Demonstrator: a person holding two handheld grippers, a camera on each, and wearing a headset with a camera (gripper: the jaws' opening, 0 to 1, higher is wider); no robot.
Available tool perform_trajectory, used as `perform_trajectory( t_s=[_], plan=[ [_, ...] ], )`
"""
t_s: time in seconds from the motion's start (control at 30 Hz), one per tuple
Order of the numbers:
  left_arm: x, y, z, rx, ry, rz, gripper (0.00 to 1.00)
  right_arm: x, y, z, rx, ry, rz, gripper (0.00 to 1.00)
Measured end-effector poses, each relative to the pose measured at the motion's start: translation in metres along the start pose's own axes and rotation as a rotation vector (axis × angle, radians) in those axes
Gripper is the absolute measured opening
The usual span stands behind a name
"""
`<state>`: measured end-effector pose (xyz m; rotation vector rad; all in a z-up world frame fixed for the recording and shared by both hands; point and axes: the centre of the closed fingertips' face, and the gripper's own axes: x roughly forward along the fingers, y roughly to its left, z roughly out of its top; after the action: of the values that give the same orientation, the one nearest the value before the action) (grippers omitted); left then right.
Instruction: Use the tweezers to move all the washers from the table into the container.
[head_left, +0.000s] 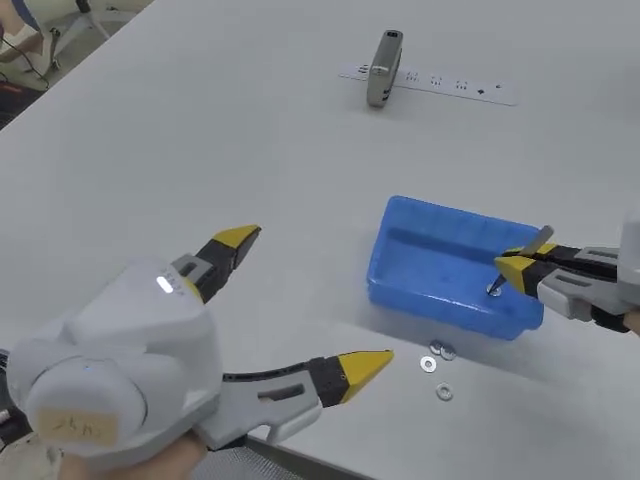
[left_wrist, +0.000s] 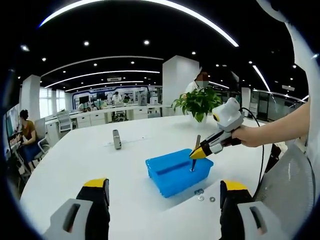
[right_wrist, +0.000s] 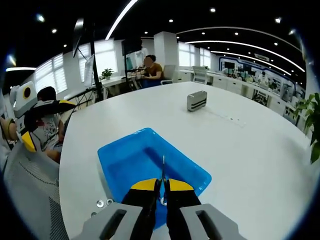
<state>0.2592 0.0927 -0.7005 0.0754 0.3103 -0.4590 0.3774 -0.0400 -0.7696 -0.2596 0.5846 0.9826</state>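
A blue container (head_left: 430, 250) stands on the white table (head_left: 200, 150). My right gripper (head_left: 515, 266) is shut on metal tweezers (head_left: 538, 241), whose tips point down over the container's near right corner. A small grey thing sits at the tips; I cannot tell whether it is a washer. Three washers (head_left: 438, 358) lie on the table just in front of the container. My left gripper (head_left: 300, 300) hovers open at the lower left, holding nothing. In the right gripper view the tweezers (right_wrist: 163, 167) stick out of the shut gripper (right_wrist: 162, 184) above the container (right_wrist: 130, 157), with washers (right_wrist: 100, 203) to the left.
A white power strip (head_left: 450, 85) with a grey adapter (head_left: 385, 68) lies at the far side of the table. In the left gripper view the container (left_wrist: 170, 175) and washers (left_wrist: 201, 198) lie ahead of my open gripper (left_wrist: 165, 190). People sit at distant desks.
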Motion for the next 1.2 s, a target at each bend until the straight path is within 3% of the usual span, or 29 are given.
perform_trajectory(
  t_s=[0.23, 0.43, 0.6, 0.8, 1.03, 1.2],
  plan=[
    [0.0, 0.0, -0.001, -0.011, 0.003, -0.005, 0.91, -0.005, -0.001, 0.003, 0.007, -0.019, -0.005, 0.03],
    [-0.001, 0.0, 0.0, -0.014, -0.002, -0.005, 0.91, -0.021, 0.004, 0.017, 0.003, -0.058, -0.01, 0.03],
    [-0.002, 0.001, 0.001, -0.022, -0.008, -0.004, 0.9, -0.037, 0.016, 0.033, -0.001, -0.104, -0.002, 0.03],
    [-0.002, 0.001, 0.0, -0.019, -0.006, -0.004, 0.89, -0.054, 0.043, 0.045, -0.011, -0.147, 0.033, 0.02],
    [-0.002, 0.0, 0.0, -0.017, -0.007, -0.01, 0.89, -0.057, 0.069, 0.033, -0.019, -0.124, 0.081, 0.02],
    [-0.002, 0.0, -0.001, -0.014, -0.001, -0.011, 0.87, -0.054, 0.083, 0.017, 0.024, -0.11, 0.117, 0.02]
  ],
)
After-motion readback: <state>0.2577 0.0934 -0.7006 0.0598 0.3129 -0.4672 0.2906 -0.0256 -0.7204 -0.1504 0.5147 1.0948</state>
